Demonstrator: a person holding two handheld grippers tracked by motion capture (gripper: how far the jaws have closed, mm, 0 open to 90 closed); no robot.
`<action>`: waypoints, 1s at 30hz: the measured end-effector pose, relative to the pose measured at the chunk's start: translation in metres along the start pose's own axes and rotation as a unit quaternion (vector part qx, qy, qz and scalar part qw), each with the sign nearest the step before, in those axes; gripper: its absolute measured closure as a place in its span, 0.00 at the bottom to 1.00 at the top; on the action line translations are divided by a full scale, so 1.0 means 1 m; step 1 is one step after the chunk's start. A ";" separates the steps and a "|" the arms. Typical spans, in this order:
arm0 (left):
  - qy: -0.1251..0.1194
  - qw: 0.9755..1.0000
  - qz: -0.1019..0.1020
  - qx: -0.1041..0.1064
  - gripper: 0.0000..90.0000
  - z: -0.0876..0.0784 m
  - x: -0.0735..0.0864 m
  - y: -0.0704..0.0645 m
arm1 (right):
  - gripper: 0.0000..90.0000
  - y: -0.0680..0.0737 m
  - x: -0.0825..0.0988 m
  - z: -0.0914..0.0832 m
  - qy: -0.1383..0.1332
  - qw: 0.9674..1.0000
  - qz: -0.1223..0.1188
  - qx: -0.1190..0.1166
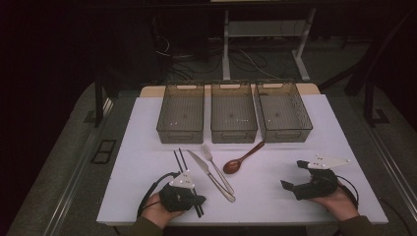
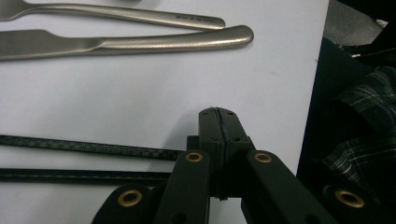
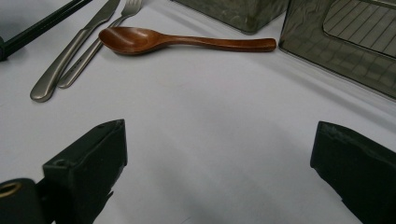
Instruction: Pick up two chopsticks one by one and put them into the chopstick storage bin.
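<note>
A pair of black chopsticks [image 1: 181, 160], a steel knife [image 1: 206, 172], a steel fork [image 1: 214, 164] and a brown wooden spoon [image 1: 241, 160] lie side by side on the white mat [image 1: 142, 162]. My left gripper [image 1: 199, 199] rests over the near ends of the chopsticks. In the left gripper view its jaws are shut flat against each other [image 2: 219, 116], with the chopsticks [image 2: 84, 147] running underneath and nothing seen between the pads. My right gripper [image 1: 294, 174] sits at the near right, open and empty [image 3: 219, 140], facing the spoon [image 3: 154, 41].
Three grey see-through bins stand in a row at the back: left [image 1: 179, 133], middle [image 1: 233, 133] and right [image 1: 285, 133], all empty. The mat's near edge runs just behind both hands. Bare mat lies between the spoon and my right gripper.
</note>
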State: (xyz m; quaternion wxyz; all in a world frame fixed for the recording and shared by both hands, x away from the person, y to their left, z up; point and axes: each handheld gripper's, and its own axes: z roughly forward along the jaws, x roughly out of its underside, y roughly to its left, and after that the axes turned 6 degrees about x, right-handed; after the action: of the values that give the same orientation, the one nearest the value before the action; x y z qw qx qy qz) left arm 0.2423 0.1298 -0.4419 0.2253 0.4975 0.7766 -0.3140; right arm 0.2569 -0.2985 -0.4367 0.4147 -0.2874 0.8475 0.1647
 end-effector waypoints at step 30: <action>-0.058 0.962 -0.150 -0.223 0.50 -0.041 -0.016 0.072 | 0.04 0.000 0.000 0.002 0.005 1.000 0.003 0.003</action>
State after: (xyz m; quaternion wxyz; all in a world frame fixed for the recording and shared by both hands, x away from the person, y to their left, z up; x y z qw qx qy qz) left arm 0.3132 0.1714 -0.4216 0.3254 0.2940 0.8781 -0.1915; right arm 0.2584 -0.2974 -0.4382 0.4109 -0.2840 0.8510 0.1623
